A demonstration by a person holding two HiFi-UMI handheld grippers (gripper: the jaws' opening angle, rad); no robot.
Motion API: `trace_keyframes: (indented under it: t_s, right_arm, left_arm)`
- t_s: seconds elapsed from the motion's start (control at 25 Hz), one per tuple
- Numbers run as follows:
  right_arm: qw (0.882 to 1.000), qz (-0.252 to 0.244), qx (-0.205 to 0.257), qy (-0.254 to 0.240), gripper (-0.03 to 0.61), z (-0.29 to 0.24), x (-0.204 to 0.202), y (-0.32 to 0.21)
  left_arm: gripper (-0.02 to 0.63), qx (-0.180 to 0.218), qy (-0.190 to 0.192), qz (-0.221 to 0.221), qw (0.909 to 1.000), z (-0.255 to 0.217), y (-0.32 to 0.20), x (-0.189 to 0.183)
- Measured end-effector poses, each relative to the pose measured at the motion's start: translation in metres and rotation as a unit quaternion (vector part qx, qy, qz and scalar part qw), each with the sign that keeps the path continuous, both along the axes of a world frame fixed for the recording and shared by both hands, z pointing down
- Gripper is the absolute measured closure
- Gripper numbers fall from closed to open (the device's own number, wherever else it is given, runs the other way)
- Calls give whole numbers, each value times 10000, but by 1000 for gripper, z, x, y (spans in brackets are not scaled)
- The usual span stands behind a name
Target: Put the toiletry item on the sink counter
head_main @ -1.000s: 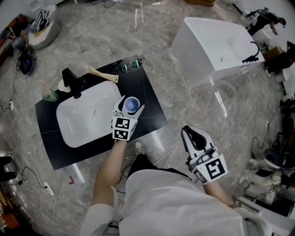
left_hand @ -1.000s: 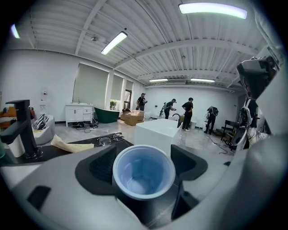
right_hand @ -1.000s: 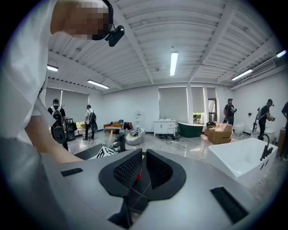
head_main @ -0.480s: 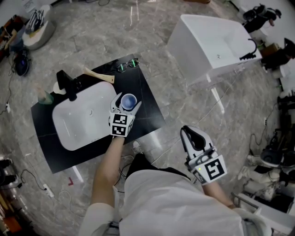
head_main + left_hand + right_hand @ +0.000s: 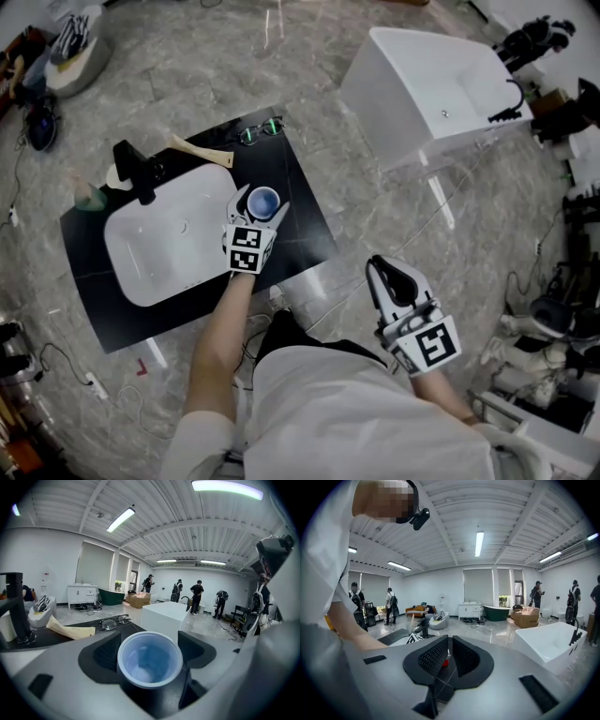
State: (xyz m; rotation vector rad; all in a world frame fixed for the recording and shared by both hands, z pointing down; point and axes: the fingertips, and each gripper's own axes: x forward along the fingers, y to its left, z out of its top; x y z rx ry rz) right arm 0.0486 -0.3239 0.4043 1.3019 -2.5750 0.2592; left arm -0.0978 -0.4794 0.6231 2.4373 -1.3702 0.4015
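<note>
Head view, single entry. Item: small pale-blue round plastic cup (image 5: 263,201), upright, mouth up, clamped between the widely spread jaws of the left gripper (image 5: 262,207). Position: over the black slab counter (image 5: 302,223), just right of the white rectangular sink basin (image 5: 159,253); whether its base touches the slab cannot be told. Axis: vertical, so the coming move is judged a straight lowering and release. Right gripper (image 5: 391,269): jaws together, empty, well right of the basin.

The black rectangular surface (image 5: 305,220) stands on the grey marble floor (image 5: 375,225); a white basin (image 5: 169,248) sits in it; a black tap (image 5: 136,171), a tan paper packet (image 5: 202,153) and dark-framed glasses (image 5: 260,131) lie along its far edge.
</note>
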Motion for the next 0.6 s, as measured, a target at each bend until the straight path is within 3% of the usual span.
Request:
trace_keyframes:
  t_s: [0.6]
  right_arm:
    - [9996,253,-42,85,525,3,11,7]
  left_arm:
    - [235,184,32,234,9996,4,-2,7]
